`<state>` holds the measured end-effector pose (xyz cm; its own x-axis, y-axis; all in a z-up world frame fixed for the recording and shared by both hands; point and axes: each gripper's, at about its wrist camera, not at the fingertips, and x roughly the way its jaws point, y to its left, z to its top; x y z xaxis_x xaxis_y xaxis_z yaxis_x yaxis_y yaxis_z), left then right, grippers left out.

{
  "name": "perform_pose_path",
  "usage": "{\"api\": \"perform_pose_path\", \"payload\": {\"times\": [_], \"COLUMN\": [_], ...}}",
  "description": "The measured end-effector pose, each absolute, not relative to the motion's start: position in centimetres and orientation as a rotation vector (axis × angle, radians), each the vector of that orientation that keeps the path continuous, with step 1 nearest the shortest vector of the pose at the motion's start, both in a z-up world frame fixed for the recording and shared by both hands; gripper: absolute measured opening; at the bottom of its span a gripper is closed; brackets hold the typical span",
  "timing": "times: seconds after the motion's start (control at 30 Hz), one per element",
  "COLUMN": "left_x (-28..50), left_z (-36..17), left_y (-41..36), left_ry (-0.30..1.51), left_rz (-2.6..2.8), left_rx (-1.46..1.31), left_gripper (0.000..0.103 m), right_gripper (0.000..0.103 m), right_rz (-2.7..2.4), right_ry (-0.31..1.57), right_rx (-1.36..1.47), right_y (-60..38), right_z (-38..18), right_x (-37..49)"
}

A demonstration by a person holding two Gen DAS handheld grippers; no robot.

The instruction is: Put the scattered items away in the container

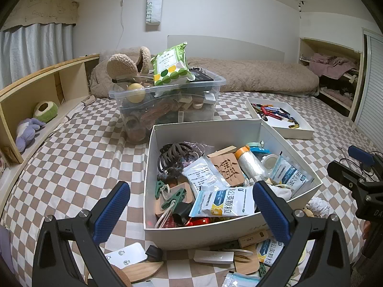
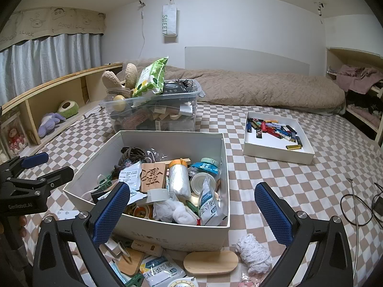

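A white cardboard box [image 1: 208,129] [image 2: 167,138] stands on the checked bed, holding sachets, a carved wooden block [image 1: 228,169] [image 2: 153,177], a foil roll and clips. Scattered items lie in front of it: an oval wooden board [image 2: 210,262], a white yarn bundle [image 2: 255,252], a blue-white sachet [image 2: 162,271] [image 1: 269,251], a white remote [image 1: 125,257]. My left gripper [image 1: 190,211] hovers open over the box's near wall, nothing between its fingers. My right gripper [image 2: 191,211] hangs open above the box's near right corner, also holding nothing.
A clear plastic bin [image 1: 167,95] [image 2: 153,110], heaped with a green wipes pack, stands behind the box. A shallow white tray [image 1: 281,119] [image 2: 277,138] of lighters lies to the right. A brown blanket [image 2: 263,91], a wooden shelf [image 1: 43,91] and cables [image 2: 359,205] border the bed.
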<state>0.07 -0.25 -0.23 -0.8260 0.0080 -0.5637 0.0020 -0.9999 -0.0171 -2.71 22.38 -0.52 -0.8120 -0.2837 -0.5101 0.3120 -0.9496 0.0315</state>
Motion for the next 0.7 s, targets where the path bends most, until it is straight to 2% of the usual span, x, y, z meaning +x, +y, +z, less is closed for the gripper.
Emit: {"api": "perform_pose_path", "payload": {"times": [0.7], "left_x": [0.46], "left_z": [-0.35], "left_y": [-0.61], "left_ry": [-0.026], "left_rz": [3.008], "left_rx": [-0.924], "left_gripper": [0.103], "right_gripper": [0.103], "right_rz": [-2.726], "right_ry": [0.072], "right_rx": [0.743], "right_y": [22.65], "right_z": [-0.04], "right_x": [-2.46]}}
